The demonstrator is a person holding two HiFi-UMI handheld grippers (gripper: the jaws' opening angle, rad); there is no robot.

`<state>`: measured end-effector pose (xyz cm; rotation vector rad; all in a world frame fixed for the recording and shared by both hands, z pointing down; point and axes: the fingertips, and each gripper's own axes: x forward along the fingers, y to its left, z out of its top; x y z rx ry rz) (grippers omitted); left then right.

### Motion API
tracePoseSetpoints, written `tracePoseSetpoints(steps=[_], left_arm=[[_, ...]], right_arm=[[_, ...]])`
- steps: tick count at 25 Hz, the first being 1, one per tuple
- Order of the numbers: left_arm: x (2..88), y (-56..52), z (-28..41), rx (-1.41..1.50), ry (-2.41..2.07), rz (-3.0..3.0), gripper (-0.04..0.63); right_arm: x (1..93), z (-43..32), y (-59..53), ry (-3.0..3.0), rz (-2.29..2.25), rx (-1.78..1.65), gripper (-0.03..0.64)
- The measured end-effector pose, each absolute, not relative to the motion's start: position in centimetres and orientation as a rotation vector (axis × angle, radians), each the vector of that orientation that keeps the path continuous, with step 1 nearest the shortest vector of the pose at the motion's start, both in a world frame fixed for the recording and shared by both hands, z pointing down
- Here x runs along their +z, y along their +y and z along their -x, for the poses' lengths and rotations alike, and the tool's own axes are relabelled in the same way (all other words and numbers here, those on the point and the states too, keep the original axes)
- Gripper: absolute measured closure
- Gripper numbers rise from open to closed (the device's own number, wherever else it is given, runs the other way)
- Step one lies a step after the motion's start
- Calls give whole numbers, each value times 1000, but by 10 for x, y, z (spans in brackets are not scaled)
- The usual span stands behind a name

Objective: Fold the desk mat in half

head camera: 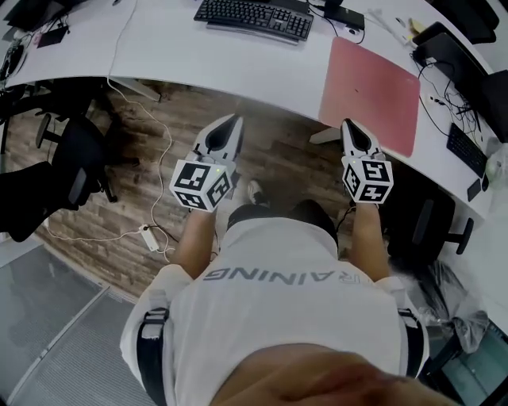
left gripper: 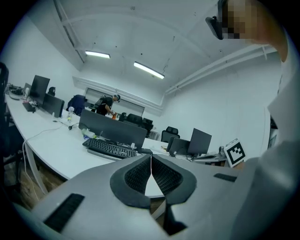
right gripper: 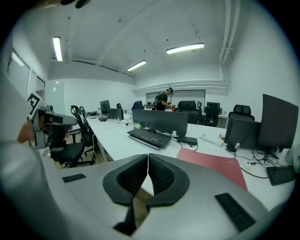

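The left gripper point(head camera: 235, 120) is held with its jaws pressed together, and nothing is caught between them. The right gripper point(head camera: 348, 124) is closed and empty as well. Both are held before the edge of the white desk point(head camera: 198, 67), apart from it. The red desk mat point(head camera: 369, 93) is laid flat on the desk, just ahead of the right gripper and to the right of the keyboard point(head camera: 254, 17).

Upside-down grey letters "AINING" across the person's white shirt point(head camera: 286, 317), rest of print illegible
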<state>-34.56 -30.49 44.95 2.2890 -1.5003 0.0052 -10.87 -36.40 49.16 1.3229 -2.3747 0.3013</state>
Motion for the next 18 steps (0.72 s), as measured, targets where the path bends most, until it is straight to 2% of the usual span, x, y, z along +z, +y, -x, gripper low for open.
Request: tracePoseSetpoints(steps=[4, 6, 9, 18], left_arm=[[464, -317, 336, 26, -1460, -2275, 563], [472, -322, 330, 41, -1455, -2259, 563], [485, -330, 317, 59, -1455, -2232, 563], [508, -355, 278, 125, -1515, -2122, 563]], right_arm=[[515, 106, -375, -2324, -1275, 335, 589], [534, 104, -381, -2307, -1219, 376, 512], [568, 100, -391, -2225, -1124, 284, 463], [670, 95, -412, -2040, -793, 78, 437]])
